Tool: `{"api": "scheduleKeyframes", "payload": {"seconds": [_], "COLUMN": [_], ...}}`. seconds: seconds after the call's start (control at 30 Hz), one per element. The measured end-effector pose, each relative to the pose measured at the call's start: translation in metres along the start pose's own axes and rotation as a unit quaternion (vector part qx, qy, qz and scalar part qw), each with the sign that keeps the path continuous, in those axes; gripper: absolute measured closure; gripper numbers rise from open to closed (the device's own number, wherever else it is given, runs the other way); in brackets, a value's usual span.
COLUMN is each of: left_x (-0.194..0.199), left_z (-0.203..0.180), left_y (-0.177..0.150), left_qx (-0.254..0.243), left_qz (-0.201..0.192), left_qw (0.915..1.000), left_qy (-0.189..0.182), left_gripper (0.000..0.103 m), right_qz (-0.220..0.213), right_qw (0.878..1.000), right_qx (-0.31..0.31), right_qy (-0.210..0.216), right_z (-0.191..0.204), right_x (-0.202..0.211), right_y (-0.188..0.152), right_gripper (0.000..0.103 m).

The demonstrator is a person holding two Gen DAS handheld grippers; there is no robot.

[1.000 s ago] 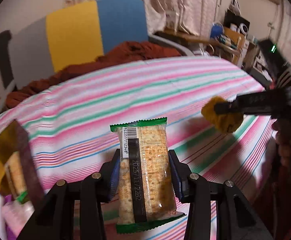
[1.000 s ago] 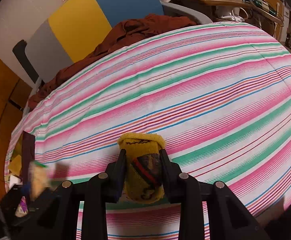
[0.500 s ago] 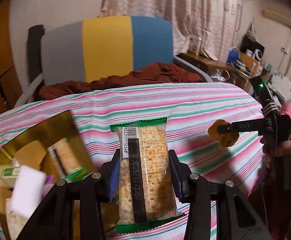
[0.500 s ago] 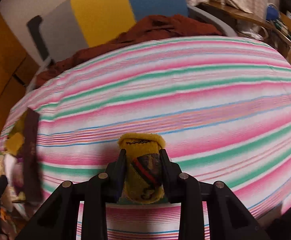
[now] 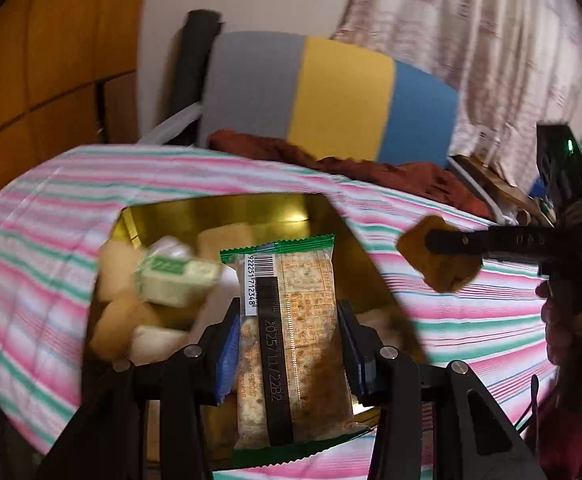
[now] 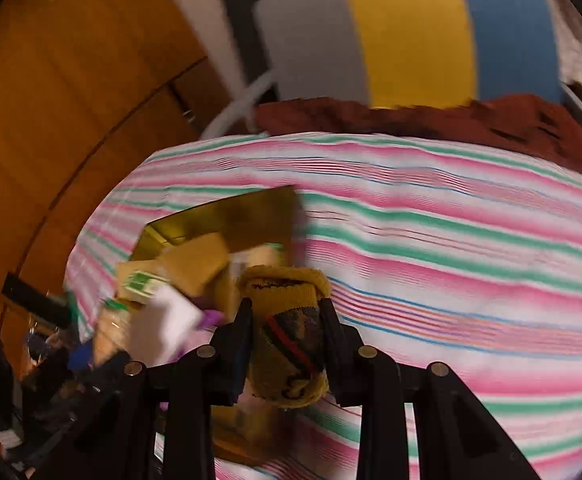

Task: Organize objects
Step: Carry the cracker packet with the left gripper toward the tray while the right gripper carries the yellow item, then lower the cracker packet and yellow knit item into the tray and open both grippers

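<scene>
A striped cloth covers the table, with a grey, yellow and blue chair and a rust-red garment beyond its far edge and wood panelling to the left. On the cloth sits the landmark, a gold box, open-topped and already heaped with small wrapped snacks, among them a green-and-white carton lying tilted on the pile.

Left gripper: jaws clamped on the long sides of a cracker pack, green-edged and barcode up, held above the box's near half.

Right gripper: jaws closed on a yellow sock with a dark, red-striped patch, poised just beside the box's right wall, over the cloth. In the left wrist view the same gripper appears well to the right of the box, the sock a blurred ochre lump at its tip and the person's hand behind it.

Risks, as judged. The box looks nearly full, so a pack released onto the heap may slide off or tip the carton out. Both grippers converge on one opening and could collide above it. The pack is pinched by its edges only; a harder squeeze would likely crush the crackers. The sock is soft and may snag on a pad at release. Both views are blurred, so the clearances are uncertain.
</scene>
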State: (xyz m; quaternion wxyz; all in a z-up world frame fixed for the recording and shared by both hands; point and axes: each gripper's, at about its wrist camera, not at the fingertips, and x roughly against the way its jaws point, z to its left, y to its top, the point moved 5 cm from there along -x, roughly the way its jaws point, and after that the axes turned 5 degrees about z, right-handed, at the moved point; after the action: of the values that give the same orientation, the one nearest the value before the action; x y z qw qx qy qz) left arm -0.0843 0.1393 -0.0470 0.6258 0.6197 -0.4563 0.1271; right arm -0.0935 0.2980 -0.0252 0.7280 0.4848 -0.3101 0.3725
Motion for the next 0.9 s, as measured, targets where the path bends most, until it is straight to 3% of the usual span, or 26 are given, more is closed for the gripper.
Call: {"api": "scheduleKeyframes", "payload": {"seconds": [0.2,0.37,0.43,0.6,0.8,0.9], "left_x": [-0.021,-0.027,-0.024,-0.018,0.000,0.011], "left_z": [0.011,0.007,0.007,0.016,0.031,0.038], "left_y": [-0.012,-0.007,-0.006,-0.008,-0.010,-0.011], "left_qx": [0.016,0.015,0.009,0.015,0.035,0.042], "left_qz": [0.021,0.008,-0.001,0.002,-0.008,-0.014], "left_qw": [0.9996,0.9998,1.0000,0.9998,0.9982,0.9967], "left_qy": [-0.005,-0.011,0.001,0.012,0.049,0.068], "left_gripper": [0.057,0.027,0.023,0.021,0.008,0.000], "right_qz": [0.036,0.055,0.053,0.041,0.001,-0.017], "right_qw": [0.999,0.998,0.998,0.999,0.996,0.994], "right_qx": [0.034,0.023,0.017,0.018,0.058,0.066], "right_qy": [0.001,0.000,0.006,-0.001,-0.070,-0.086], "right_z": [0.040,0.039,0.039,0.039,0.048,0.052], "right_x": [-0.054,-0.076,-0.076,-0.068,-0.047,-0.036], "right_y": [0.019,0.024,0.025,0.021,0.001,-0.012], "right_gripper": [0.070,0.058,0.054,0.054,0.052,0.044]}}
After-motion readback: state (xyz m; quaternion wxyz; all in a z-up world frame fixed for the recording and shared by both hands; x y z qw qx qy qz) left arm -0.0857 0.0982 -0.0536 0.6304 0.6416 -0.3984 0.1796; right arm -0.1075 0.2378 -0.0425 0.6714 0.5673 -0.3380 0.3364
